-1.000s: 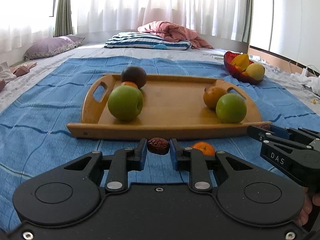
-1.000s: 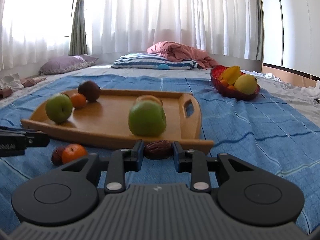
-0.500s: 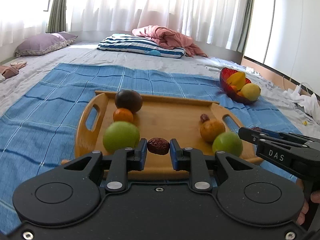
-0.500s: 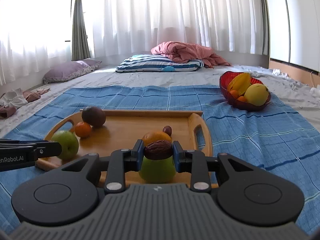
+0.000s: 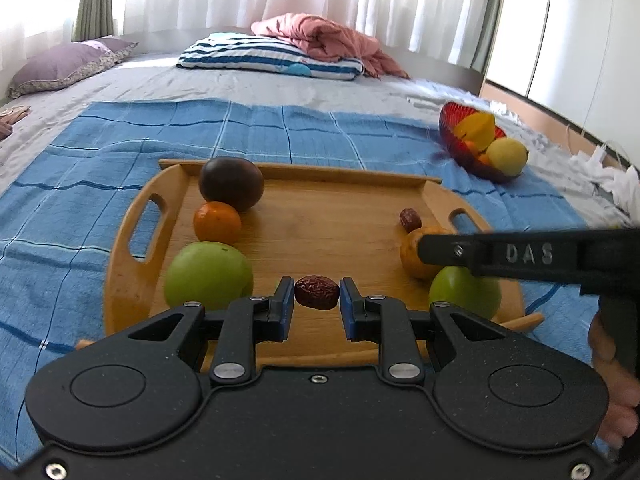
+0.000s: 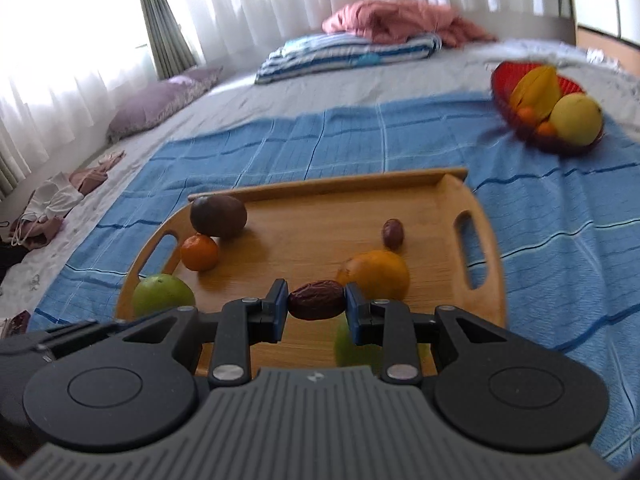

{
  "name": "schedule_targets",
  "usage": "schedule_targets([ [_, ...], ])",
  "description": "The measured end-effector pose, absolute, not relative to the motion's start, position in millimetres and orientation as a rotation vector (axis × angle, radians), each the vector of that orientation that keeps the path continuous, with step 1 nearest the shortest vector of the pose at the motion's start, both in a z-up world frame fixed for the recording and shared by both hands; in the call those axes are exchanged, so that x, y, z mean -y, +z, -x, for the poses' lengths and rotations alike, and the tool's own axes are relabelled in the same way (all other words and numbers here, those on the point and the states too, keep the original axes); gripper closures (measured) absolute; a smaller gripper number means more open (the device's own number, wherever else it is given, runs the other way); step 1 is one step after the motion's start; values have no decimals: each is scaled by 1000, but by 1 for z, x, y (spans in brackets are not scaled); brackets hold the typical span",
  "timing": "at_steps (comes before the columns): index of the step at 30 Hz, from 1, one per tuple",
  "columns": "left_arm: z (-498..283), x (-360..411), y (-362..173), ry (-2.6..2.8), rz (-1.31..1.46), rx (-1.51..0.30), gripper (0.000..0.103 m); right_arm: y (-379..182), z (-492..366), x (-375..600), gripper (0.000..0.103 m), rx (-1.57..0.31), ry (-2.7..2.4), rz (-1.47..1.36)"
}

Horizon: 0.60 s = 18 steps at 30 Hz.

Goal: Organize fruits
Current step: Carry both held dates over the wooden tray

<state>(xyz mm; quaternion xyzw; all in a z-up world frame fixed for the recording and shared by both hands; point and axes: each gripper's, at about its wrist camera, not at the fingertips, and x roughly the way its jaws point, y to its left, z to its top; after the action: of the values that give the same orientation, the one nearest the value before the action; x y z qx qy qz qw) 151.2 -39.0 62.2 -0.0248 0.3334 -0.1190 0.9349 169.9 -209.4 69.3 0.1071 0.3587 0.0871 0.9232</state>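
My left gripper (image 5: 317, 298) is shut on a wrinkled red date (image 5: 317, 297), held above the near edge of the wooden tray (image 5: 340, 216). My right gripper (image 6: 317, 306) is shut on a second red date (image 6: 317, 305), also over the tray (image 6: 476, 200). On the tray lie a dark passion fruit (image 5: 231, 184), a small orange (image 5: 217, 222), two green apples (image 5: 208, 274) (image 5: 464, 294), a larger orange (image 6: 376, 274) and a loose date (image 6: 393, 233). The right gripper's finger crosses the left wrist view (image 5: 520, 256).
A red bowl (image 5: 456, 132) (image 6: 504, 80) with yellow and orange fruit stands at the back right on the blue checked blanket (image 5: 260, 128). Pillows (image 5: 272, 56) and a pink cover lie further back. Clothes lie at the left (image 6: 52, 204).
Both grippers have risen from the blanket in front of the tray and moved forward over it, each still holding its date. The right gripper has tilted down and swung left.
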Motion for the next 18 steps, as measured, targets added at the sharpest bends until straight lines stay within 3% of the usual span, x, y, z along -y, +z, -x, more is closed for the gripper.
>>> schedule_targets([
  [18, -177, 45, 39, -225, 6, -715, 80, 48, -203, 203, 70, -788, 186, -375],
])
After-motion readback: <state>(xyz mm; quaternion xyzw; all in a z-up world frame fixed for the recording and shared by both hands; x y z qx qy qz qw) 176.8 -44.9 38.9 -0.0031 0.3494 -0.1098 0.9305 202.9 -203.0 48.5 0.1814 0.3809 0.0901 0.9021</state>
